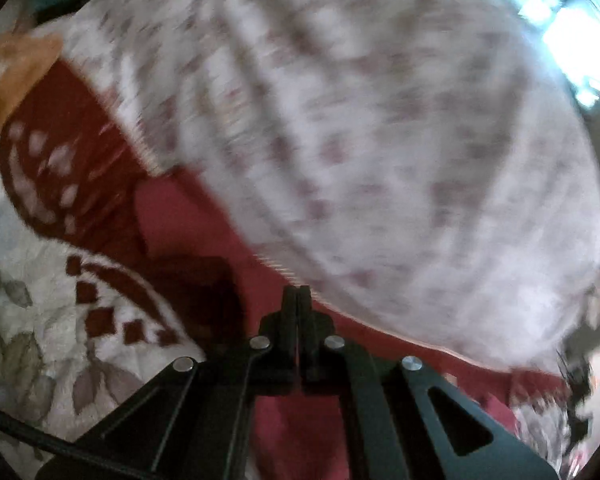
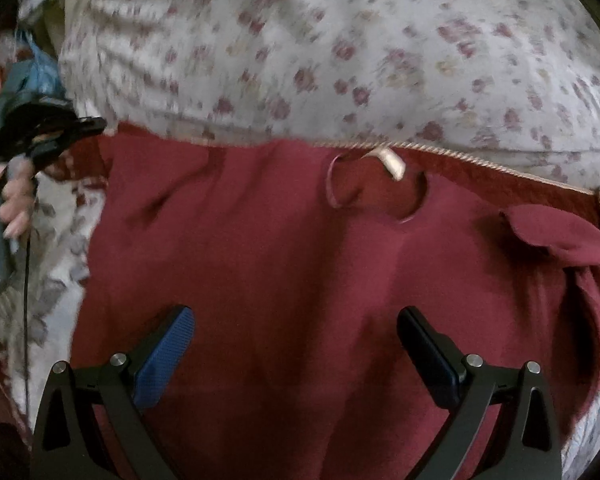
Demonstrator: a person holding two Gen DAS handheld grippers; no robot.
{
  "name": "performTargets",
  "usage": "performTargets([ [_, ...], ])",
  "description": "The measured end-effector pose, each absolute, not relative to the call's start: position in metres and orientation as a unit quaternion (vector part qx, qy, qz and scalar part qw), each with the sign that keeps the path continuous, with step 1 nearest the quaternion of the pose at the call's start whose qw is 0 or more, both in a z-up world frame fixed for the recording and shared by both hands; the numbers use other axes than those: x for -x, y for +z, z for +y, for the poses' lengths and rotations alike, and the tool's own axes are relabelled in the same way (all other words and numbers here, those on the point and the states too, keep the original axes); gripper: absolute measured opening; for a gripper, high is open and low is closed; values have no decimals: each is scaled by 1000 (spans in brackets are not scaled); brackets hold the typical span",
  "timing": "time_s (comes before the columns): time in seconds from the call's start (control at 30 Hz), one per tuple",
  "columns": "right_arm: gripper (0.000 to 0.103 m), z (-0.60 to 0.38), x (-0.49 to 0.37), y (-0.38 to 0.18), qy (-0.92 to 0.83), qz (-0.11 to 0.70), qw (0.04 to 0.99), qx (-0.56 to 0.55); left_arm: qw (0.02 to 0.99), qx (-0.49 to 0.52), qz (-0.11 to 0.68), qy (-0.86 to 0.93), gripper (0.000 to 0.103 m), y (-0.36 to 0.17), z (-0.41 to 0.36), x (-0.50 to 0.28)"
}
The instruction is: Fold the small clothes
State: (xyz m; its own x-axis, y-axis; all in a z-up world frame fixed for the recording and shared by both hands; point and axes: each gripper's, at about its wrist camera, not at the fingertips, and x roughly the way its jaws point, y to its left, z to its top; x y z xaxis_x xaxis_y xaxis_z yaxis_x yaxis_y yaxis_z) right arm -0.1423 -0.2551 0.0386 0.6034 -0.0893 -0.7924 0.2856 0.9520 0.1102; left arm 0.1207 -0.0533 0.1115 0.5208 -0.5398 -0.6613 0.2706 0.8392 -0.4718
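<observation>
A white garment with small red flowers [image 1: 360,128] fills most of the left wrist view, blurred. My left gripper [image 1: 298,292] is shut, its tips meeting right on the garment's trimmed hem. Seen from the right wrist, the left gripper [image 2: 96,124] pinches the floral garment [image 2: 340,52] at its left corner. Under it lies a dark red garment [image 2: 280,260] with a round opening and a pale ribbon [image 2: 392,162]. My right gripper [image 2: 296,316] hovers open over the red garment, nothing between its blue pads [image 2: 168,348].
A bedspread with leaf and red-and-white patterns [image 1: 32,320] lies under the clothes. An orange cloth [image 1: 12,68] sits at the far left, and a bright window [image 1: 572,20] at the upper right. A person's hand [image 2: 12,196] holds the left gripper's handle beside a blue cloth [image 2: 36,76].
</observation>
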Motion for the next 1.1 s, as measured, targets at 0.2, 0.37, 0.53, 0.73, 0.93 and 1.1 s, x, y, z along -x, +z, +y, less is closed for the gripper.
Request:
performTargets([
  [0.2,103,-281,164,53,-126,427,883,-149,864,133,418,-247,4,124,-46,-76],
  [0.37,103,-288,176,56,-125,427,880,-168,866,175,447,-142,68,90,-14,-101],
  [0.53,103,-280,171,46,-111,442,876,-158,836,249,479,-97,72,57,17,-136],
  [0.73,103,-270,157,29,-90,467,868,-142,815,297,496,-41,72,13,22,-175],
  [0.93,103,-269,155,24,-90,470,869,-129,816,320,479,-46,62,0,16,-193],
  [1.1,103,-267,154,23,-89,471,869,-122,820,288,486,-86,5,5,8,-191],
])
